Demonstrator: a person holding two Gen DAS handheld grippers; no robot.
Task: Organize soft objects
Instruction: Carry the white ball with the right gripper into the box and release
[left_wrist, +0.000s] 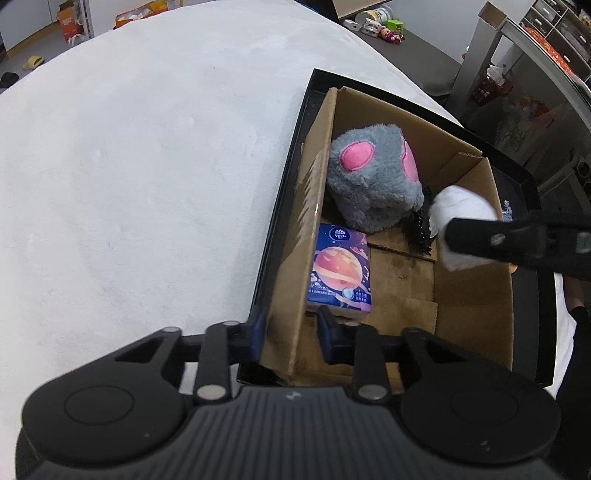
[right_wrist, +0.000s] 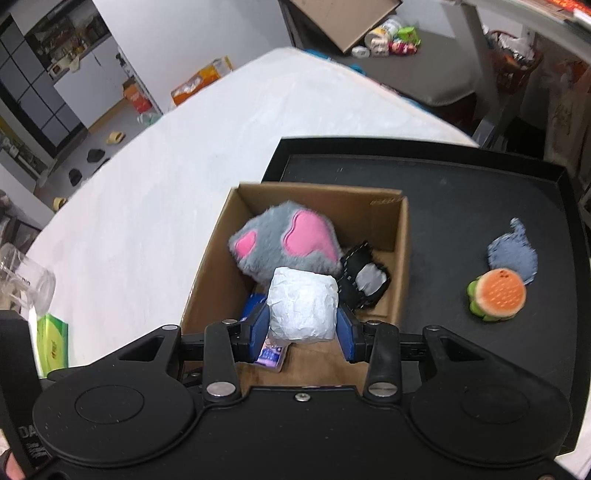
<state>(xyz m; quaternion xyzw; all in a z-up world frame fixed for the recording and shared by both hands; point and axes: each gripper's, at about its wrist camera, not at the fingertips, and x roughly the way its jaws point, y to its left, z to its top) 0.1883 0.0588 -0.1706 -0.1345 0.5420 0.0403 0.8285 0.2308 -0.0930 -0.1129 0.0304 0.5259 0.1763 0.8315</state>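
Claw, R (right_wrist: 302, 328) (clamped): white bundle (right_wrist: 302, 308).

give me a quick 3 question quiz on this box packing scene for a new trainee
1. True or false: the right gripper holds the white paper-wrapped bundle above the cardboard box.
2. Which item lies outside the box on the black tray? A) grey plush toy B) burger toy C) tissue pack
3. What does the left gripper straddle?

Key
1. True; both pads press its sides.
2. B; it sits beside a blue-grey fabric piece.
3. The box's near wall, one finger outside, one inside; whether it clamps the wall is unclear.
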